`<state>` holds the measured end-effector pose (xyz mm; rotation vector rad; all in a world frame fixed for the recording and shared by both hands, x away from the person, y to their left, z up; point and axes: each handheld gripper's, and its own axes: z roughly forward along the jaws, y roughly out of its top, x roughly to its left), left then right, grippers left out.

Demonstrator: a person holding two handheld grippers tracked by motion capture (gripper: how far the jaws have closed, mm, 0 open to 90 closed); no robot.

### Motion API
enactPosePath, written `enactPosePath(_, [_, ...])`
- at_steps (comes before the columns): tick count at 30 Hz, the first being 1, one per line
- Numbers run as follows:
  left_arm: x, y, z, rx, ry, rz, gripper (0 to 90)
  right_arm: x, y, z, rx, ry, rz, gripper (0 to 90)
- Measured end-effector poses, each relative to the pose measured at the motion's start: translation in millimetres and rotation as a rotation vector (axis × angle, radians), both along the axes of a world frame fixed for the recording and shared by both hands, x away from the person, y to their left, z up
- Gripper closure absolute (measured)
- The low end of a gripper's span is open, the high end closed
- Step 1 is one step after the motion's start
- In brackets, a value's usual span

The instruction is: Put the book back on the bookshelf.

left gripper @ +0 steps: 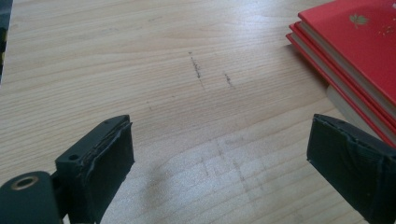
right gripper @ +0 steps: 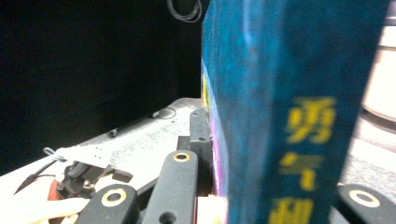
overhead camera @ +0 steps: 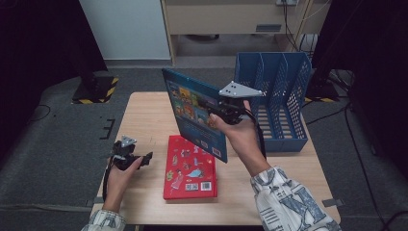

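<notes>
A blue picture book (overhead camera: pixel 192 113) stands upright in the air above the table, and my right gripper (overhead camera: pixel 216 113) is shut on its edge. In the right gripper view the book's spine (right gripper: pixel 289 70) sits between the black jaws of the right gripper (right gripper: pixel 280 177). Red books (overhead camera: pixel 190 168) lie flat in a stack at the table's front middle. My left gripper (overhead camera: pixel 146 157) hovers low over bare wood to their left, open with nothing between its pads (left gripper: pixel 107 158). The stack's corner (left gripper: pixel 359 42) lies just beyond its right jaw.
A blue slotted file rack (overhead camera: pixel 284 96) stands at the back right of the wooden table (overhead camera: pixel 144 115). Dark floor surrounds the table, with a cabinet and cables behind. The left hand and its gripper (right gripper: pixel 84 175) appear far off in the right gripper view.
</notes>
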<state>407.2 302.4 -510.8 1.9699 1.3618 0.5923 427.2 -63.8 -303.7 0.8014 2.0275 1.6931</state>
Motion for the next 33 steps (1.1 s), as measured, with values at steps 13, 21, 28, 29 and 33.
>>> enactPosePath(13, [1.7, -2.2, -4.8, 0.015, 0.019, 0.0, 4.9, 5.9, -5.8, 7.5, 0.013, 0.0, -0.053, 82.6])
enactPosePath(21, [0.5, -1.6, -5.7, 0.027, 0.034, 0.002, 4.6, 6.3, -9.3, 17.8, 0.013, -0.015, -0.084, 82.6])
enactPosePath(28, [2.0, -3.1, -9.0, 0.033, 0.062, 0.005, 4.6, 8.5, -24.3, 29.3, 0.006, -0.035, -0.139, 82.6])
enactPosePath(29, [2.5, -3.9, -10.1, 0.037, 0.072, -0.001, 4.5, 8.9, -26.5, 30.8, 0.003, -0.039, -0.151, 82.6])
enactPosePath(33, [1.9, -4.9, -10.6, 0.036, 0.081, -0.007, 3.6, 8.9, -33.7, 34.6, 0.003, -0.049, -0.183, 82.6])
